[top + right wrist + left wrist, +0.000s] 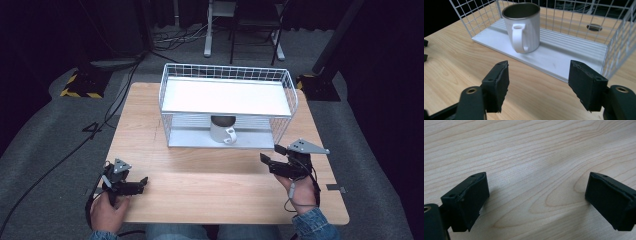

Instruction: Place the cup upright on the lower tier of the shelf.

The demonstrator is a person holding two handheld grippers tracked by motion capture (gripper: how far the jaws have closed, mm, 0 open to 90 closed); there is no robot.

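A white mug (222, 131) with a steel inside stands upright on the lower shelf of a white wire rack (289, 100), its handle (519, 40) turned toward the front. My right gripper (271, 153) is over the table a little in front of the rack's right end. In the right gripper view its jaws (539, 80) stand open with nothing between them, pointing at the mug (524, 27). Near the table's front left corner my left gripper (144, 183) rests low, open and holding nothing, with bare wood between its jaws (536, 195).
The rack has a flat white upper shelf (225, 97) and wire sides (619, 45). The wooden table (200, 185) ends just behind the person's hands. Cables (60, 160), chair legs and stand bases lie on the grey floor around it.
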